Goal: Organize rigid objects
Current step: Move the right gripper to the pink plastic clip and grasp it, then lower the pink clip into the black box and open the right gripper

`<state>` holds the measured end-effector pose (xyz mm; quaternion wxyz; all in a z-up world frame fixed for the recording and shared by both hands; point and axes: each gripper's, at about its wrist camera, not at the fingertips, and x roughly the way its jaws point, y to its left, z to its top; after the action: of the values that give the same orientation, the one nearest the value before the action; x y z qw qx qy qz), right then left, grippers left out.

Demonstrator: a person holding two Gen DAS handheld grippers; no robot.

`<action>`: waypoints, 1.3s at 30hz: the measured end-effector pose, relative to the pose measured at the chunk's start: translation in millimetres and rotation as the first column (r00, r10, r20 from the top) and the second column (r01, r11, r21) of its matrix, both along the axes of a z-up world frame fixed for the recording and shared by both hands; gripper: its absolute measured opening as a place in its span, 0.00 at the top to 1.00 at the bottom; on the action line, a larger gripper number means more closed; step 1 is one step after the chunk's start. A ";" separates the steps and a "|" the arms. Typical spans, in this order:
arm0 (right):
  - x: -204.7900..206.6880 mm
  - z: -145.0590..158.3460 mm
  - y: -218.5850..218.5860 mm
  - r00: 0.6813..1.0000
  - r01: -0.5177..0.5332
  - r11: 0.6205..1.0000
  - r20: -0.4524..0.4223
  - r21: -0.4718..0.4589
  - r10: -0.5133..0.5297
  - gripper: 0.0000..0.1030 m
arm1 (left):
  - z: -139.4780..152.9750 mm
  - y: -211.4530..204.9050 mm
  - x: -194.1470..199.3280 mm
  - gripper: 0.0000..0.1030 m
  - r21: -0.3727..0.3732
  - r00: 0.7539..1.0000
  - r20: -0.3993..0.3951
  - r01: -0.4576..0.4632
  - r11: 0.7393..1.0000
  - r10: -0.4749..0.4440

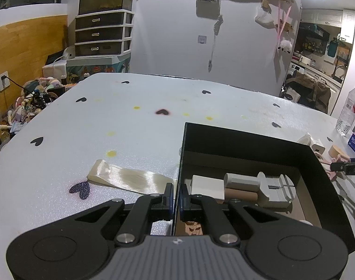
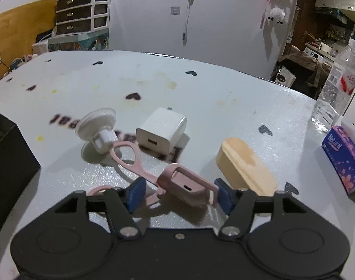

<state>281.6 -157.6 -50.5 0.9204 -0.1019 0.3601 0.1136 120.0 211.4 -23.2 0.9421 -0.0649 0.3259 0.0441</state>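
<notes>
The bench (image 1: 154,126) is pale grey-white, dotted with black hearts and yellow stains. At lower right of the left wrist view, the box (image 1: 247,137) is black, holding grey, white and tan blocks (image 1: 241,183). A cream ribbon (image 1: 128,177) shines at lower centre. In the right wrist view, the clip (image 2: 182,184) is pink, the charger (image 2: 162,129) white, the oval block (image 2: 246,165) light wood, the tissue pack (image 2: 345,154) blue-purple with blossoms. Hand-held gripper pads (image 2: 136,192) are blue.

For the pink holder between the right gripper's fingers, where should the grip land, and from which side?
Grip the pink holder across its blocky body, not the thin loop strap. The right gripper is open and already straddles it from the near side; the body's flat side faces look better suited to the pads than the strap.
</notes>
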 end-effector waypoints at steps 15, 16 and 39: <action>0.4 -6.9 -4.5 0.999 0.024 0.995 -0.024 0.095 -0.022 0.37 | 0.2 -1.0 0.5 0.96 -0.002 1.000 0.002 -0.001 1.000 0.001; 0.0 -6.8 -4.8 0.999 0.029 0.995 -0.024 0.097 -0.027 0.37 | 0.2 -1.1 0.4 0.96 -0.002 1.000 0.002 0.000 1.000 0.000; -76.3 90.1 119.1 0.846 -0.533 0.837 0.114 0.126 0.522 0.40 | 2.1 -0.5 -0.6 0.96 -0.011 1.000 0.008 0.003 1.000 -0.003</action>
<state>205.3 -38.6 39.6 0.8714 -0.1307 0.2733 0.3859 119.3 210.9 -21.2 0.9431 -0.0697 0.3227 0.0407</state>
